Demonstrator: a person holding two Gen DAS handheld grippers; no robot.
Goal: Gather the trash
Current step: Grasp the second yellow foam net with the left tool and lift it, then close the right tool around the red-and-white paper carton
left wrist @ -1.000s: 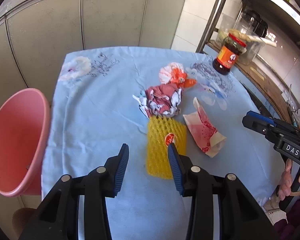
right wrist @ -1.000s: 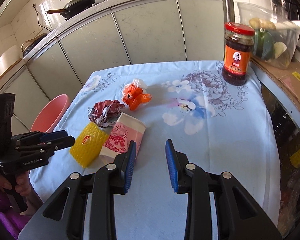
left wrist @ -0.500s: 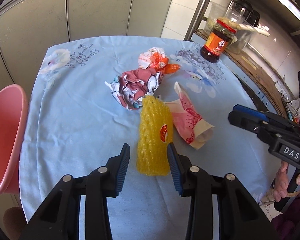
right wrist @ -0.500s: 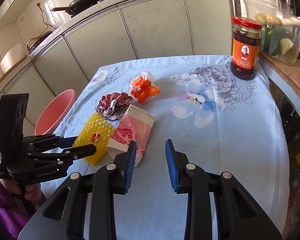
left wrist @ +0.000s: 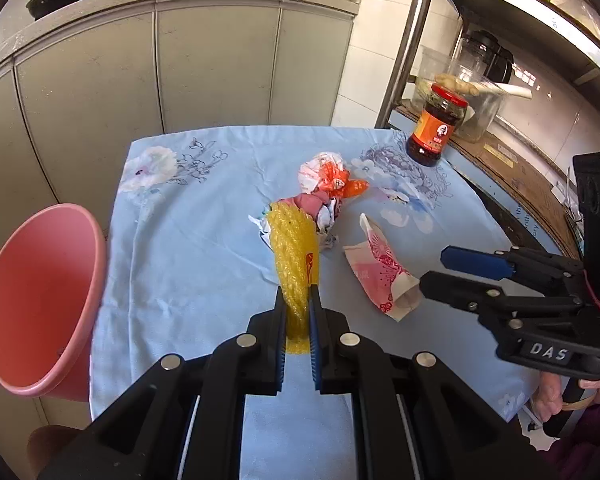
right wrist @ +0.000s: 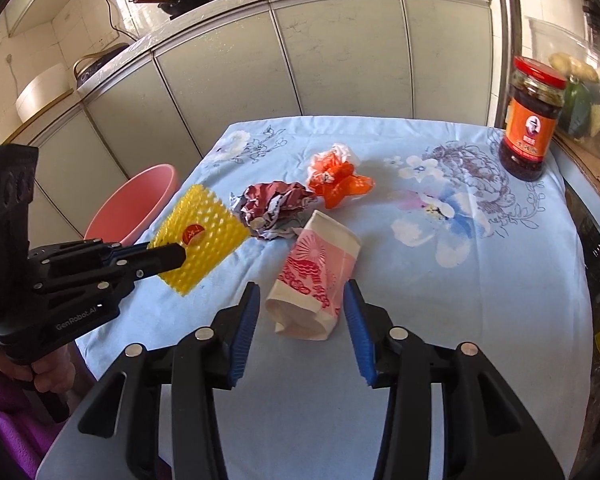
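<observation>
The net's (left wrist: 294,256) near end is hidden between the left fingers (left wrist: 279,320). Behind the net, most of the crumpled wrapper (left wrist: 324,210) is out of sight. The basin (right wrist: 134,204) is partly covered by the net and the surface (right wrist: 460,280). The jar's (right wrist: 530,120) label print is too small to read.

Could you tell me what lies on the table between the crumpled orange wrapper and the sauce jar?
Nothing: in the right wrist view, only bare flowered tablecloth separates the orange wrapper from the sauce jar.
</observation>
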